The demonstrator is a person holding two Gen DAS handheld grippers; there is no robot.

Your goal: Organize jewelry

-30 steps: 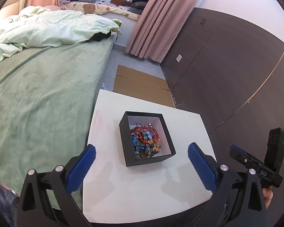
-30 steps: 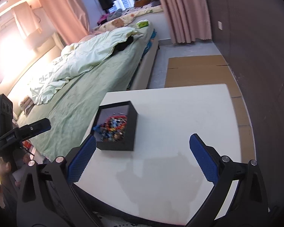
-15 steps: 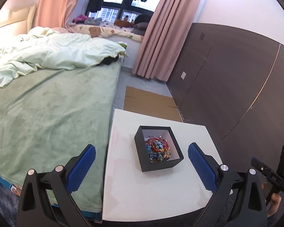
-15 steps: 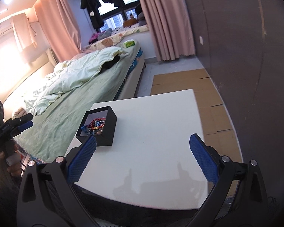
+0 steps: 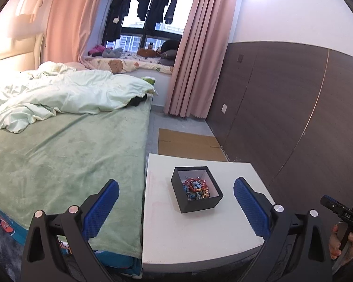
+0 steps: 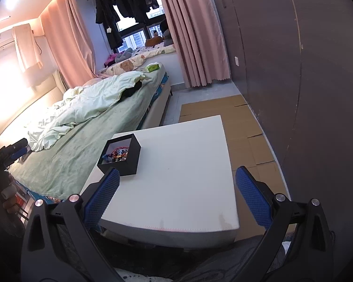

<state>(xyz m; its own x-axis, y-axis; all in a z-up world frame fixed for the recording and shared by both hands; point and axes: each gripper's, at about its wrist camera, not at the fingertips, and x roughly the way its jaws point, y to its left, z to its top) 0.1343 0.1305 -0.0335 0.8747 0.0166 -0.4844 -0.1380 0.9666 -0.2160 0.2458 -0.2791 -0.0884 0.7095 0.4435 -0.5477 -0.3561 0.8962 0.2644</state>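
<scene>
A black open box [image 5: 196, 189] [image 6: 120, 156] holding a tangle of red, blue and gold jewelry [image 5: 195, 187] [image 6: 117, 154] sits on a white low table [image 5: 200, 230] [image 6: 176, 169]. My left gripper [image 5: 176, 202] is open, held back from the table's near edge, with the box seen between its blue pads and well beyond them. My right gripper [image 6: 176, 188] is open too, raised off the near side of the table, the box to the left beyond its left pad [image 6: 102, 196]. Nothing is held in either.
A bed with a green blanket [image 5: 58, 155] runs along the table's left side. A dark panelled wall [image 5: 294, 117] stands to the right. Flattened cardboard [image 5: 188, 144] lies on the floor beyond the table. A hand holds each gripper handle [image 5: 343, 239] [image 6: 4, 188].
Both grippers have drawn back and risen away from the table, so the box looks smaller and farther. Both stay open and empty.
</scene>
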